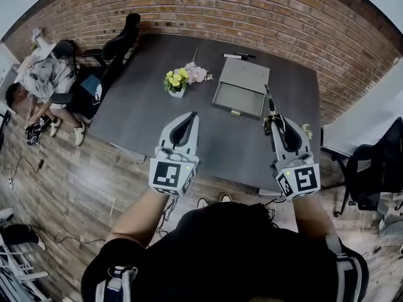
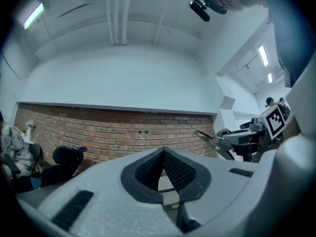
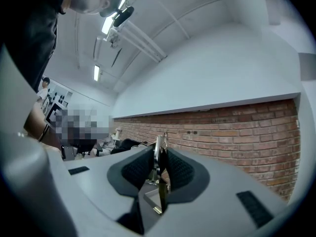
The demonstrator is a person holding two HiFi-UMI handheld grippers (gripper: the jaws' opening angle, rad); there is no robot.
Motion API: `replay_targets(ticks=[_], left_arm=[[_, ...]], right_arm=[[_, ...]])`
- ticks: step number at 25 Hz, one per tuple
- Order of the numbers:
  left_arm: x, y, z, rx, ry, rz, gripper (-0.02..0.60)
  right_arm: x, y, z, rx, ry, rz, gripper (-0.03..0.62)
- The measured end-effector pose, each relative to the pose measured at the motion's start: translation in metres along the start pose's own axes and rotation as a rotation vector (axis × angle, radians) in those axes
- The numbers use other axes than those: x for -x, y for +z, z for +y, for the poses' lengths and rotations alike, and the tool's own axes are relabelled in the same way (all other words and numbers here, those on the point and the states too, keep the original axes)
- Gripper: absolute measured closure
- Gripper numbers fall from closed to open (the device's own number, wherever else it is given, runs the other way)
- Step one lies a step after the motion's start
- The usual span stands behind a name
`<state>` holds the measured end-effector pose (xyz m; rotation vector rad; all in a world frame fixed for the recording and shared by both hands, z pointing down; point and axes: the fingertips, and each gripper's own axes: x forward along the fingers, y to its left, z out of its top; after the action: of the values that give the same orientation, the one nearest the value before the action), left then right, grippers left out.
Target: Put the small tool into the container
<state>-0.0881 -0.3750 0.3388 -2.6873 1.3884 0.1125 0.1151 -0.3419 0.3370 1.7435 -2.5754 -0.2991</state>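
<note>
The right gripper (image 1: 275,121) is clamped on the tool (image 1: 269,100), maybe folding pliers, which sticks out past its tips. The tool is held over the table (image 1: 145,106), beside the open container's (image 1: 239,98) right edge. The left gripper (image 1: 192,115) has its jaws together, empty, nearer the flowers (image 1: 179,79)

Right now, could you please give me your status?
Left tool shut, empty. Right tool gripping small pliers. Open case ahead on table; nothing between.
</note>
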Motion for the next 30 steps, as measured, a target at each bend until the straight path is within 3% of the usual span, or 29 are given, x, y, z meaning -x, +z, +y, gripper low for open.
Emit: replay_targets(ticks=[16, 30], left_arm=[[-0.013, -0.002, -0.007, -0.023, 0.031, 0.013, 0.572], [-0.02, -0.011, -0.001, -0.02, 0.075, 0.031, 0.572]], right_arm=[[-0.014, -0.014, -0.018, 0.0, 0.044, 0.005, 0.513], [-0.085, -0.1, -0.027, 0.191, 0.182, 0.205, 0.513]])
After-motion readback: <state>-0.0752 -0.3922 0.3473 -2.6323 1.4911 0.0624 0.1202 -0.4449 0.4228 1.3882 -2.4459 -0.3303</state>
